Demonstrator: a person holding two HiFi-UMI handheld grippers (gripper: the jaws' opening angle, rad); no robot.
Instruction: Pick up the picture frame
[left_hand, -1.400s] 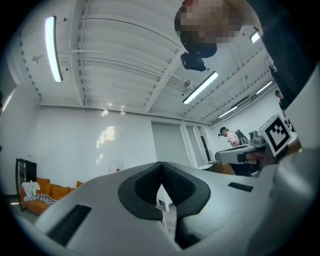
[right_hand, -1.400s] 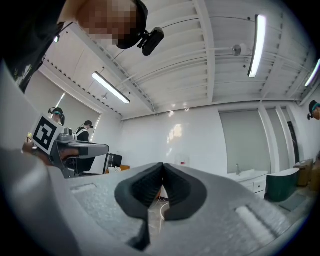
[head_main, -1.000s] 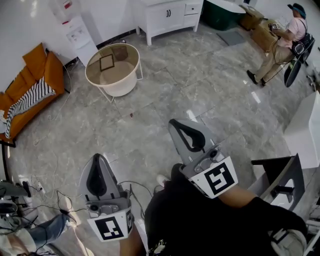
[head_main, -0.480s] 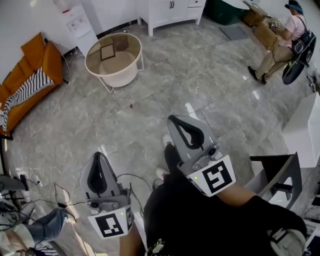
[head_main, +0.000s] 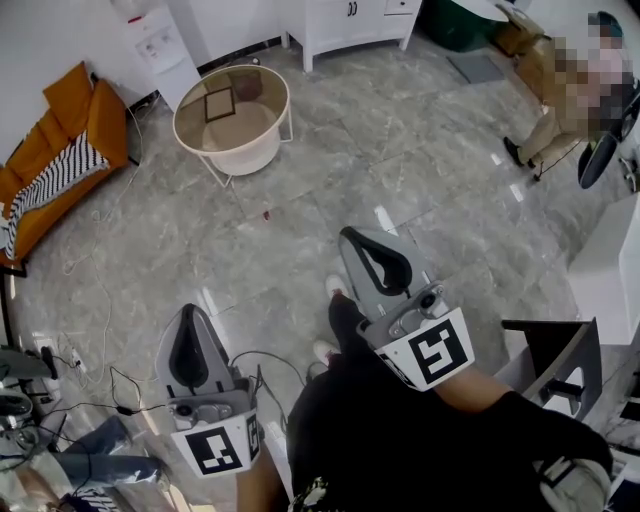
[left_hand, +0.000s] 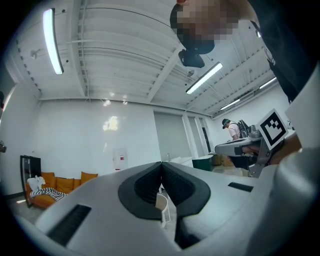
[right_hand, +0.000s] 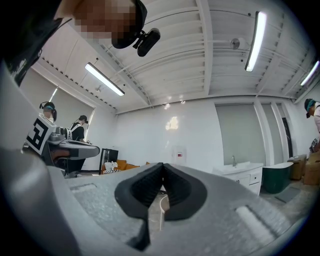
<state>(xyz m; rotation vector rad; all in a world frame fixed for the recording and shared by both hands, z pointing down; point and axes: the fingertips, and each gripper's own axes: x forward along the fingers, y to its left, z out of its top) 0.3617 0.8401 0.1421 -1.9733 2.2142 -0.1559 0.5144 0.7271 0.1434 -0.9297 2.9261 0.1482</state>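
Picture frame (head_main: 219, 103) untouched; left gripper (left_hand: 161, 165) and right gripper (right_hand: 162, 166) jaws together, empty.

The person wore a loose black top (head_main: 400, 440), dark trousers (head_main: 346, 322) and white shoes (head_main: 322, 350). The left gripper (head_main: 189, 312) and the right gripper (head_main: 348, 241) were smooth grey plastic wedges, each with black ribbed fingers (left_hand: 180, 185) lining a teardrop-shaped hollow. Each carried a white cube (head_main: 432, 352) printed with black square markers, with small silver fittings beside it. A black camera (left_hand: 192, 56) sat on the head.
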